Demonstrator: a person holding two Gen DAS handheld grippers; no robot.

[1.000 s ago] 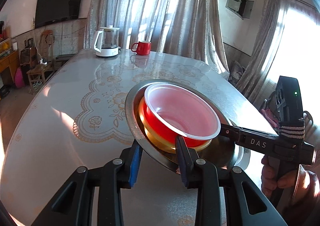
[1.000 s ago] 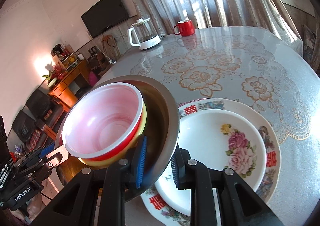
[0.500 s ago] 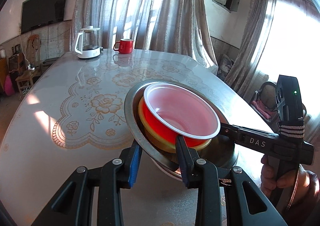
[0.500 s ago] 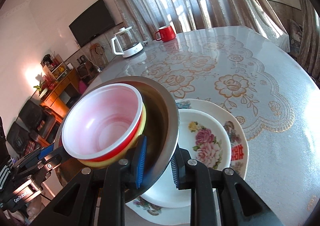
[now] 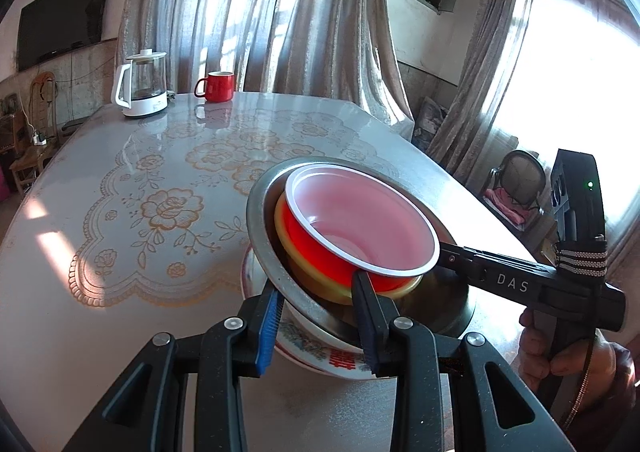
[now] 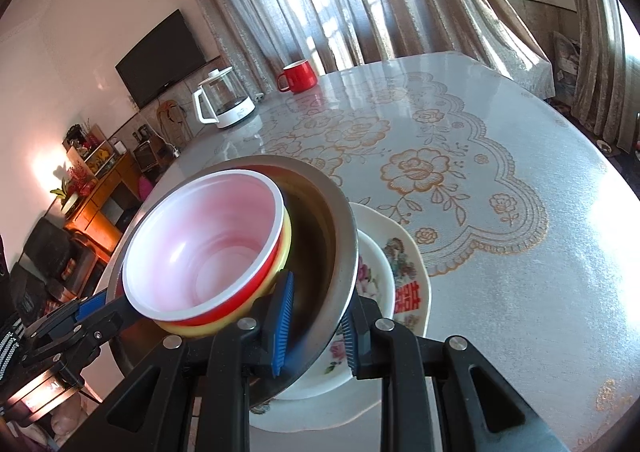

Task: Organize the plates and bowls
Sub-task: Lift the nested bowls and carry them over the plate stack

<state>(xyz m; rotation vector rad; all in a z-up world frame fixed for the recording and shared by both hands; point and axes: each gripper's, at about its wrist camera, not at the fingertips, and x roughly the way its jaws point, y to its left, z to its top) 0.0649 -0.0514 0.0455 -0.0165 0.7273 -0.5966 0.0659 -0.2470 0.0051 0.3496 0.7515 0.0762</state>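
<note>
Sunlit room with long curtains; round table [image 5: 120,292] under a glossy floral cover. Landmark: the steel basin [image 5: 264,248].

- Basin is off the table, tilted, carried from both sides. Left gripper [image 5: 316,316] is clamped on the near rim, one finger outside the wall, one inside. Right gripper [image 6: 316,322] is clamped on the opposite rim the same way; from the left wrist view it comes in from the right, held by a hand [image 5: 560,348].
- Two grips likely chosen because the basin is wide and loaded: one pinch on a thin rim would let it swing.
- Inside the basin: red bowl [image 5: 360,228] with a white lining, nested in a yellow bowl [image 5: 316,284] of which only the rim band shows.
- Directly below the basin: floral plate [image 6: 408,276] on the table, with a white floral dish [image 6: 372,272] on it. Judgement: the basin stack is being brought over these to set down as one pile.
- Far beyond the basin: glass kettle [image 5: 142,86] and red mug [image 5: 216,87], well apart from the work.

Hard to make out:
- Whether the basin's underside touches the dish; the contact zone is hidden by the basin itself.
- Most of the plate, and the basin's floor.
- Whether more bowls sit under the yellow one.
</note>
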